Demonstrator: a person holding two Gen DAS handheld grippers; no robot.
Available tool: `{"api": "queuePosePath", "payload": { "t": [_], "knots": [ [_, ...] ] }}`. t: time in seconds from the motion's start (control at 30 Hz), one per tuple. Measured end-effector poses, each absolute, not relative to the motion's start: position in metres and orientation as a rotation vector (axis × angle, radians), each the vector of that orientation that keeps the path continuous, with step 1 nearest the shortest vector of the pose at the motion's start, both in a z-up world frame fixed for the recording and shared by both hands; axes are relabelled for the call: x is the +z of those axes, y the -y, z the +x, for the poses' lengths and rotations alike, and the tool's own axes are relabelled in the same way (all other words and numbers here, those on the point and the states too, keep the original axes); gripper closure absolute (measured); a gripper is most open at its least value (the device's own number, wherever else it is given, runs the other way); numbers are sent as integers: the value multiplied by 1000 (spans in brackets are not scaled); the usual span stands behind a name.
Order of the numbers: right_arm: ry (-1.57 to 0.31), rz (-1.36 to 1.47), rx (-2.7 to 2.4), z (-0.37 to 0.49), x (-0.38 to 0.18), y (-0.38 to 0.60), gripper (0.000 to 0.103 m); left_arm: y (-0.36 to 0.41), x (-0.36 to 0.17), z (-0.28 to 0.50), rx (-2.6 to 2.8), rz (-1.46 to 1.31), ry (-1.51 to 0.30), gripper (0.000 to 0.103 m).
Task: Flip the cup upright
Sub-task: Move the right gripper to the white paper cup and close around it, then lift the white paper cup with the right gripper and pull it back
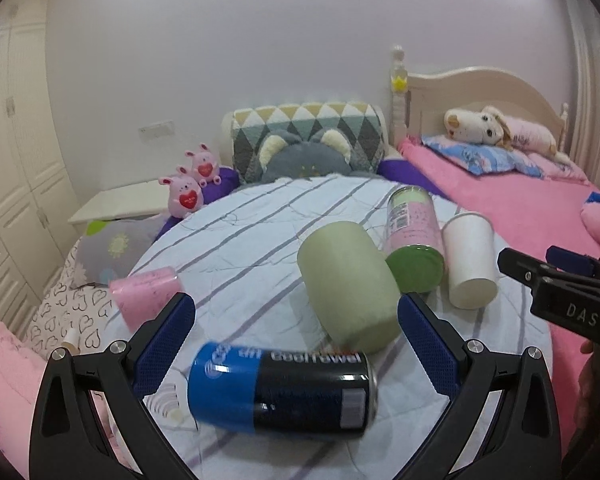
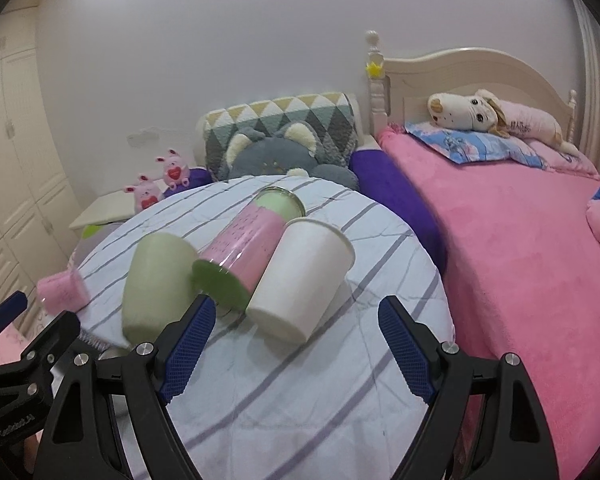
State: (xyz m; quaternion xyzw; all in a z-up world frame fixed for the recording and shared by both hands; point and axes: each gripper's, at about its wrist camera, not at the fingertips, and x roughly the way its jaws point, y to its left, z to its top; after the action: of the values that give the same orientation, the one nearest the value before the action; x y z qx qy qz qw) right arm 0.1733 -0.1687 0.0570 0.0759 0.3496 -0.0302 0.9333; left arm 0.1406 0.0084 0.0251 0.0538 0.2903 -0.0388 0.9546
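Right wrist view: white paper cup (image 2: 300, 276) lies on its side, base toward right gripper (image 2: 296, 344), just ahead; fingers wide, empty. Left gripper (image 1: 296, 344) likewise wide, farther off.

white paper cup (image 2: 300, 276) | on side | touching pink-green can (image 2: 244, 248)

A round worktop (image 2: 284, 400) covered with a white cloth striped in grey carries five things, all lying on their sides. The white paper cup (image 2: 300, 276) touches the pink and green can (image 2: 244, 256), which lies just beside the pale green cup (image 2: 156, 280). A blue and black can (image 1: 280, 388) lies nearest. A pink cup (image 1: 148, 292) lies at the left edge.
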Motion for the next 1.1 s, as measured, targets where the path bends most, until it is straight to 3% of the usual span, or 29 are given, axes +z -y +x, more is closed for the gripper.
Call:
{"api": "queuePosePath", "payload": {
  "t": [0.27,0.83,0.9,0.93,1.1],
  "knots": [
    [-818,190,-78,210,45,169,18,-14,16,181,-113,99,-716,1],
    [-964,201,-126,243,15,175,18,-27,4,214,-163,51,-777,0],
    [-982,202,-96,245,10,174,22,-29,4,215,-168,40,-783,0],
    [-985,209,-65,246,8,174,37,-30,3,215,-172,33,-787,0],
    [-971,196,-45,240,9,167,39,-31,4,215,-162,30,-791,0]
  ]
}}
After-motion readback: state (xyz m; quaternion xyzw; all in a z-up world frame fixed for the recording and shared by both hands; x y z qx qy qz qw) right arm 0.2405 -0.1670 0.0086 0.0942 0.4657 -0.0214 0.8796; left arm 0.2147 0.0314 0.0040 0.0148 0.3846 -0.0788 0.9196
